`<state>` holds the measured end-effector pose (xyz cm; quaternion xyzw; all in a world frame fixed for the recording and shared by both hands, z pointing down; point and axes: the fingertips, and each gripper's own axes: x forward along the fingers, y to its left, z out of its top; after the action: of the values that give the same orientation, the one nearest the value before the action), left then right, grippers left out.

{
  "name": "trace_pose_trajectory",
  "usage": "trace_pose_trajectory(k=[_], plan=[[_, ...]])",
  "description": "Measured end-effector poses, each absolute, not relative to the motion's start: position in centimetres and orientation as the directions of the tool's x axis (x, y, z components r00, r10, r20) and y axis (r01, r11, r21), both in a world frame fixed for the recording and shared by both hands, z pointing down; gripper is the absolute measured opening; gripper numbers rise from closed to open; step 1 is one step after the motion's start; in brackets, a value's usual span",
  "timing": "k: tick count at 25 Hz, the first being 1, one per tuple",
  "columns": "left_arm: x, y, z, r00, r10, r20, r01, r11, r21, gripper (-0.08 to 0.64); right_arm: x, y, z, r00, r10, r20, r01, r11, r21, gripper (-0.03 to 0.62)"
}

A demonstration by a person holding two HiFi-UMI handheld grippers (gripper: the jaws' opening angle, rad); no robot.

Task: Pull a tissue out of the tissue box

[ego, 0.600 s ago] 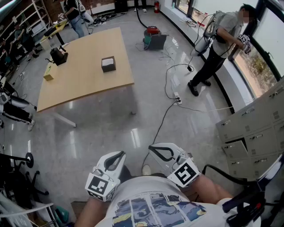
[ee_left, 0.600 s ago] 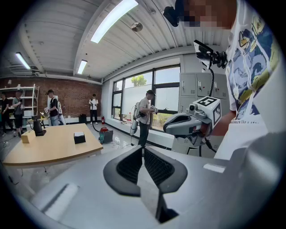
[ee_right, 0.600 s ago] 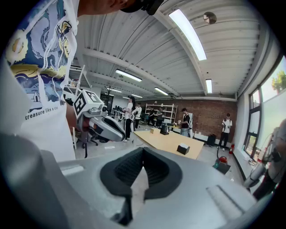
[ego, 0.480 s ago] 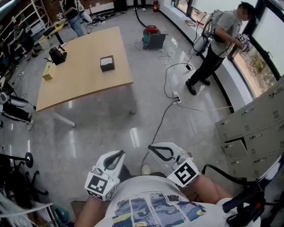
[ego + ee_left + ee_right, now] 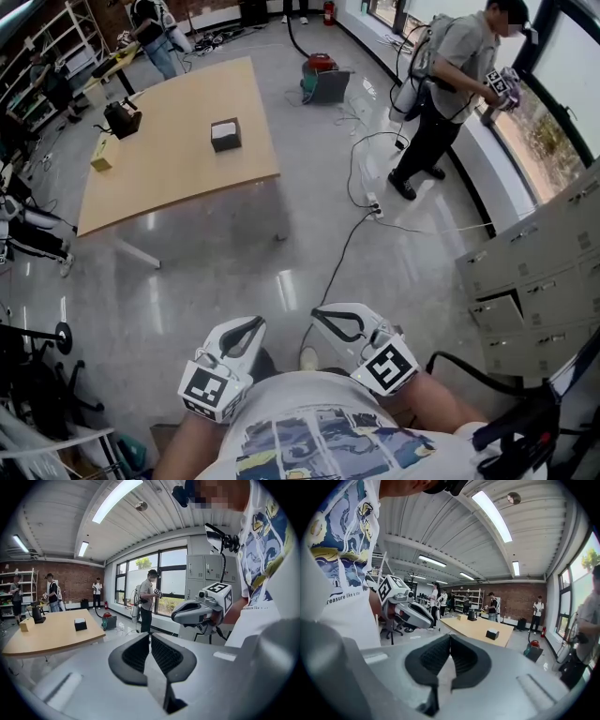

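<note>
The tissue box [image 5: 225, 134], dark with a white tissue at its top, stands on the wooden table [image 5: 178, 178] far across the room. It also shows small in the left gripper view as a tissue box [image 5: 80, 624] and in the right gripper view as a tissue box [image 5: 492, 633]. My left gripper [image 5: 251, 327] and right gripper [image 5: 322, 317] are held close to my body, side by side, well away from the table. The left gripper [image 5: 150, 635] has its jaws together with nothing between them. So does the right gripper [image 5: 450, 637].
A black device [image 5: 123, 118] and a yellow box [image 5: 101, 154] sit at the table's left end. Cables [image 5: 361, 217] and a power strip trail over the glossy floor. A person [image 5: 441, 94] stands by the window; grey lockers [image 5: 544, 272] line the right, a red vacuum [image 5: 321, 67] lies behind the table.
The person by the window has stepped a little left and raised their hands. Both grippers stay where they were, still shut.
</note>
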<state>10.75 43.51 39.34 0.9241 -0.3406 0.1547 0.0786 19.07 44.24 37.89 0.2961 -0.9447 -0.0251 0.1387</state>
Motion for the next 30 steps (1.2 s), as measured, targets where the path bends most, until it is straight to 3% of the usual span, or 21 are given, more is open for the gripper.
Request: trace_pose_trajectory(k=[17, 30], plan=[[5.7, 34.0, 39.9, 0.725, -0.608, 0.323, -0.660, -0.747, 0.078, 0.015, 13.5, 36.1, 39.5, -0.772, -0.564, 0.294, -0.567, 0.820, 0.083, 0.018], [-5.1, 21.8, 39.2, 0.759, -0.572, 0.311, -0.618, -0.783, 0.067, 0.015, 1.4, 24.0, 39.0, -0.758, -0.558, 0.339, -0.559, 0.823, 0.103, 0.018]])
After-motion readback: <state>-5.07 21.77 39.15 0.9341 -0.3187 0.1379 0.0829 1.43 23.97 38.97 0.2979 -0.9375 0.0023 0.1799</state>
